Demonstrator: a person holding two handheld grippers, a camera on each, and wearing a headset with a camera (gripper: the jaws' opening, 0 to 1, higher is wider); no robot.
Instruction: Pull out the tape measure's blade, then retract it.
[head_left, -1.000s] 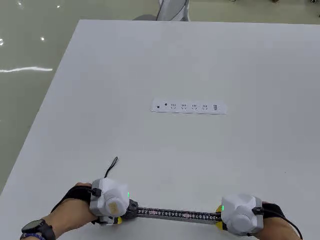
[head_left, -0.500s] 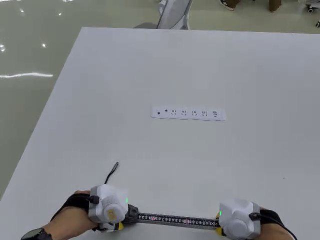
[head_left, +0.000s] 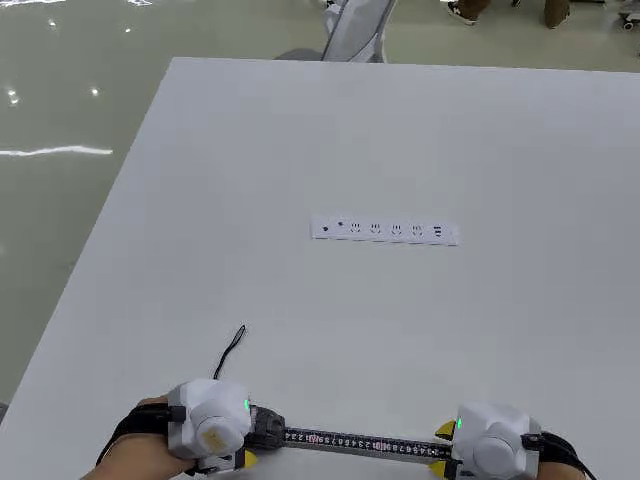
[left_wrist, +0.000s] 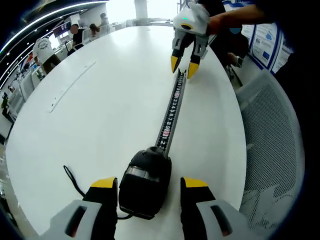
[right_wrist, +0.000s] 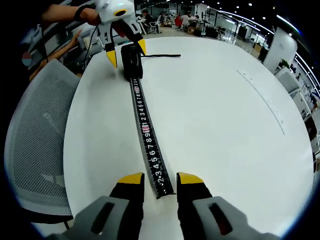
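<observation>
A black tape measure case (left_wrist: 145, 175) lies on the white table (head_left: 400, 130) near its front edge. My left gripper (left_wrist: 148, 182) is shut on the case, one yellow-tipped jaw on each side. The blade (left_wrist: 172, 107) runs flat along the table from the case to my right gripper (right_wrist: 161, 179), which is shut on the blade's end (right_wrist: 162, 189). In the head view the left gripper (head_left: 258, 437) is at the lower left and the right gripper (head_left: 440, 450) at the lower right. The blade (head_left: 360, 442) stretches between them.
A white power strip (head_left: 385, 230) lies mid-table. The case's thin black cord (head_left: 230, 350) trails on the table behind the left gripper. A grey mesh chair (right_wrist: 35, 135) stands close against the near table edge. Shiny floor lies beyond the left edge.
The head camera has shifted a little. The grippers keep about the same spacing and the blade shows about the same length.
</observation>
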